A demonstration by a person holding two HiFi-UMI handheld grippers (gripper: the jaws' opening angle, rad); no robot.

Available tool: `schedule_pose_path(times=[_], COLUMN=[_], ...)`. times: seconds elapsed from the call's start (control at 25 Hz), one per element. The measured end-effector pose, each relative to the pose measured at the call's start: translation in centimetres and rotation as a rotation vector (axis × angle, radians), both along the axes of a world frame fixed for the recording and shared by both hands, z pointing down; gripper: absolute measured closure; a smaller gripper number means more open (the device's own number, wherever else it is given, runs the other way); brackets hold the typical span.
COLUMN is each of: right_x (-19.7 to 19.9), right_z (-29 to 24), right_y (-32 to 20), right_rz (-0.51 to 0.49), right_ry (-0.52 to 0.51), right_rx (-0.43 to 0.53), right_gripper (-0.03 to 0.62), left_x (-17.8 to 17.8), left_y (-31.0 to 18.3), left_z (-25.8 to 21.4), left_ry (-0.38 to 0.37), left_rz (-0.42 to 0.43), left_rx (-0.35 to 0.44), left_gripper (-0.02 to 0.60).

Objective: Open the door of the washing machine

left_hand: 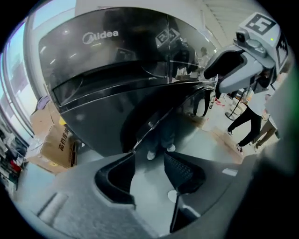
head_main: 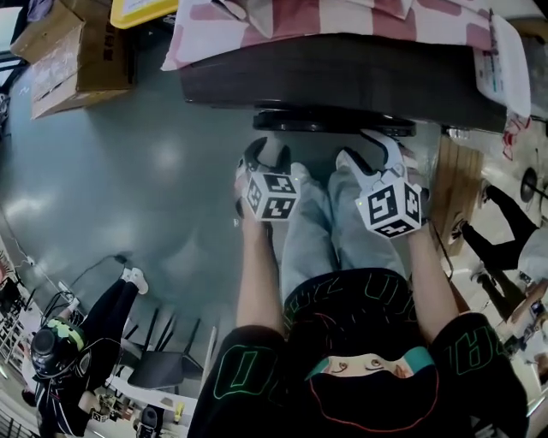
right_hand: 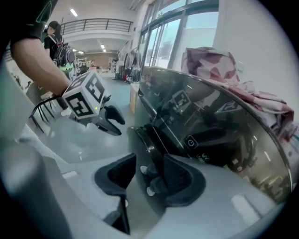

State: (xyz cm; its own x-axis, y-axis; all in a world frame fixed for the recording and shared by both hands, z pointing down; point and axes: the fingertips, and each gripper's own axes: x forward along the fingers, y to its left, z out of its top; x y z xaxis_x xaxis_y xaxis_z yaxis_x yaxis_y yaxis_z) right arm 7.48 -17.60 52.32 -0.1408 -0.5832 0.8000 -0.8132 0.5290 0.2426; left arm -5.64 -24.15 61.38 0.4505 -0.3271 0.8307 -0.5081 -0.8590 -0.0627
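The dark washing machine (head_main: 342,77) fills the top of the head view, and its round door (head_main: 330,121) juts out just below the front panel. My left gripper (head_main: 262,154) and right gripper (head_main: 378,156) hang side by side close before the door, above my shoes. In the left gripper view the open left gripper (left_hand: 149,161) has only floor between its jaws, with the door's edge (left_hand: 152,123) just beyond. In the right gripper view the right gripper (right_hand: 149,168) is open, and the door's rim (right_hand: 145,142) runs up to its gap without touching the pads (right_hand: 180,179).
A pink and white cloth (head_main: 342,21) lies on the machine's top. Cardboard boxes (head_main: 77,60) stand on the floor at its left. A wooden board (head_main: 454,188) leans at the right. Another person (head_main: 77,342) and a dark chair (head_main: 163,364) are behind me.
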Motion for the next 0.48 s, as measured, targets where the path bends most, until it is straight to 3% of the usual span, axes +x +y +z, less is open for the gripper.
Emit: schedule_pose_path(times=[0.2,0.48], right_x=[0.3,0.4], right_z=[0.8,1.9], right_y=[-0.5,-1.1], right_rz=[-0.018,-0.013], right_ry=[0.116,0.172], right_rx=[-0.022,-0.039], right_gripper=[0.396,0.395], left_x=[0.4,0.8], left_y=[-2.9,-3.8], left_z=[1.0,4.0], left_ry=[-0.05,-0.101], left_rz=[0.1,0.258], left_rx=[0.097,0.09], left_gripper=[0.37,0.394])
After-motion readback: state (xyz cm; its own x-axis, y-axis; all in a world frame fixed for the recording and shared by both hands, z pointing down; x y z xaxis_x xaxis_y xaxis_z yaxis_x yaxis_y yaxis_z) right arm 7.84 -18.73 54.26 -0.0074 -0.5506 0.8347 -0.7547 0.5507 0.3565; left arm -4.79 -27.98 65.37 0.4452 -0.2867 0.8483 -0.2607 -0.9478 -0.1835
